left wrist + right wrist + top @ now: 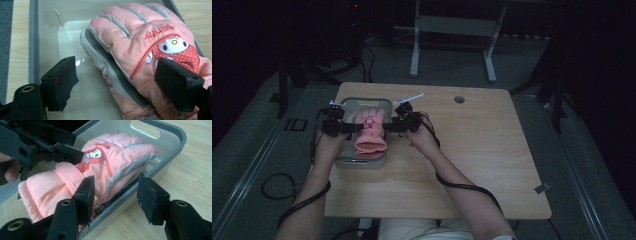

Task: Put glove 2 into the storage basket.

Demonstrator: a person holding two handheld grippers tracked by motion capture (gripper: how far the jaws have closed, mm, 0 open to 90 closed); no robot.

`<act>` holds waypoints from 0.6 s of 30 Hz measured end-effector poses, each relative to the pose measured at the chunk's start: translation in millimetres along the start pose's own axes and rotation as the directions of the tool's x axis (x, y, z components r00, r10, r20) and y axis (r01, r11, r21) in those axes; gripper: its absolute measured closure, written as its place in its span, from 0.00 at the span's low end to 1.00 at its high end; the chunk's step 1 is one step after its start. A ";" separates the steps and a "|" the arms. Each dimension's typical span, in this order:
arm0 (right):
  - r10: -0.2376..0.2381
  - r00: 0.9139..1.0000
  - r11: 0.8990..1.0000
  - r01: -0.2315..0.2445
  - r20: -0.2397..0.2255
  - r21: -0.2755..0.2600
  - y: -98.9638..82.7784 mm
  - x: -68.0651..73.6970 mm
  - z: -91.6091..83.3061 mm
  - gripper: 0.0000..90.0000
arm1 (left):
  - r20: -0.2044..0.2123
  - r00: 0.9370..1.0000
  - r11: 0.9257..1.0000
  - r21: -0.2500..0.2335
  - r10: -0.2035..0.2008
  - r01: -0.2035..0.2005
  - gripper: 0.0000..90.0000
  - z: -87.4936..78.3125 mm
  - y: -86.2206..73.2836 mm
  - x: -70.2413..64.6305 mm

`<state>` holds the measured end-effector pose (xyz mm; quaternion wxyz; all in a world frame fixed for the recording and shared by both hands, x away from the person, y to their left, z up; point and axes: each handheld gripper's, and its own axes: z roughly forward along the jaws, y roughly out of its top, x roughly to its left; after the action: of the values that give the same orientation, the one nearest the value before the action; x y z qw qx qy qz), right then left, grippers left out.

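On the left half of the table (472, 150) you've got a grey bin (362, 162) with a pink glove (371, 131) lying in it, fingers pointing away from you and the cuff hanging over the bin's near rim. There's a second glove under it, grey palm showing.

Your left gripper (117, 83) comes in from the left side of the bin. Its jaws stand apart and aren't pinching anything: one pad hovers over the bare bin floor, the other sits over the cartoon patch on the back of the glove, and I can't tell if that pad actually touches.

Your right gripper (115, 200) is at the bin's right side, jaws also apart and holding nothing. One pad is against the glove near the cuff strap, the other is outside the bin over the wood, so the bin wall runs between them and stands in the way of a clean grab.

Farther back on the table there's a small white stick (411, 95) just past the bin, and a round hole (459, 99) in the top.
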<state>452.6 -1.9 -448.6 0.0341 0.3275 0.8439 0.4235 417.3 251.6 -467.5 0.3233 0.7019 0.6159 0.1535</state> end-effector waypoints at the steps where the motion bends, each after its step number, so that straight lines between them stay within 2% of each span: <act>1: -0.001 1.000 1.000 0.001 0.001 -0.001 -0.5 -0.5 -0.6 0.54 | 0.000 1.000 1.000 0.000 0.000 0.000 0.18 0.0 0.0 0.0; 2: 0.003 1.000 1.000 -0.003 0.002 -0.001 -1.6 -1.6 -2.0 0.54 | 0.006 1.000 1.000 -0.006 -0.007 0.007 0.18 -2.9 -0.7 3.8; 8: 0.004 1.000 1.000 -0.004 0.002 -0.006 -3.8 -3.2 -5.5 0.53 | 0.011 1.000 1.000 -0.028 -0.011 0.011 0.17 -10.0 -1.1 7.0; 13: 0.005 1.000 1.000 -0.005 -0.005 -0.012 -5.8 -3.7 -8.9 0.51 | 0.017 1.000 0.999 -0.044 0.010 -0.009 0.16 -17.0 0.3 4.5; 14: 0.005 1.000 1.000 -0.005 -0.005 -0.012 -5.8 -3.7 -8.9 0.48 | 0.018 1.000 0.998 -0.060 0.022 -0.021 0.16 -20.8 1.2 1.6; 15: 0.028 0.999 0.999 -0.029 -0.032 -0.024 -8.2 -4.8 -10.7 0.42 | 0.020 0.999 0.998 -0.061 0.026 -0.025 0.16 -21.8 1.5 0.8; 18: 0.040 0.998 0.999 -0.042 -0.041 -0.035 -11.1 -7.8 -13.5 0.37 | 0.017 0.999 0.997 -0.064 0.037 -0.036 0.15 -23.7 2.1 -1.7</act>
<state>448.4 -20.5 -449.8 0.0143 0.3354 0.8298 0.4459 404.0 256.2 -448.3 0.3483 0.7037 0.5948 0.1722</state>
